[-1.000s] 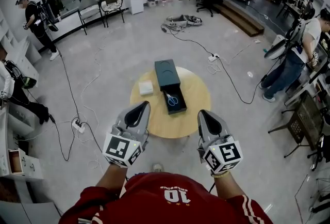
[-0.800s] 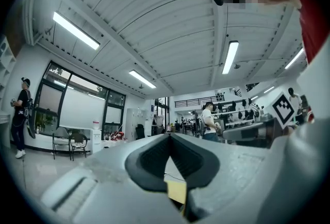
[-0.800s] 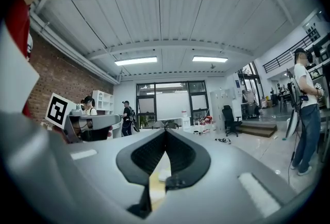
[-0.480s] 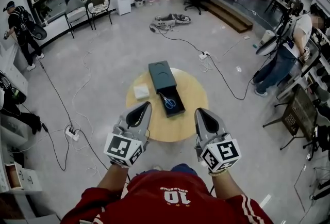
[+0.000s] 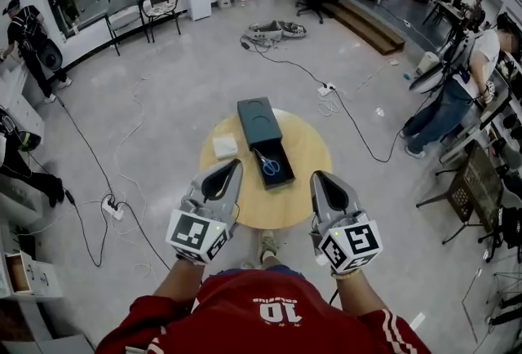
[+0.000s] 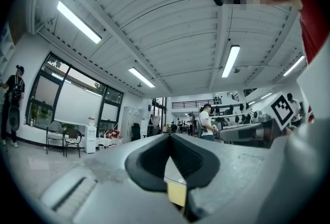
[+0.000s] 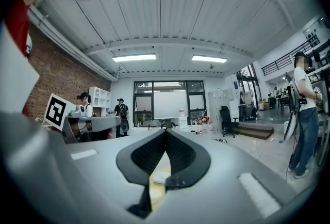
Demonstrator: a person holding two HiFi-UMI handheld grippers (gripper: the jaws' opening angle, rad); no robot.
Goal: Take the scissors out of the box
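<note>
Both tools hang level in front of the person, short of the round pale wooden table (image 5: 314, 193), and neither touches anything. The left grey hand-held gripper (image 5: 232, 165) has its jaws together with nothing between them; its own view shows the dark pads (image 6: 154, 158) meeting at the tips, and only a sliver of tabletop shows through the gap below. The right grey hand-held gripper (image 5: 320, 178) is closed and empty as well. The long dark rectangular box (image 5: 259, 122) sits near the middle of the table. Its lid end is farther off and its open tray end is nearer the person. The blue-handled scissors (image 5: 270, 164) lie inside that tray, so they are not out yet. A small flat white box (image 5: 225, 146) rests just beside the dark one, on the left. So this looks like the approach, with the grasp itself not begun. Next, one gripper has to open its jaws, tip downward over the tray and come in on the scissors, probably at the handles or the pivot, and clear of the tray walls. The other could steady the box so that it doesn't lift along with them.
</note>
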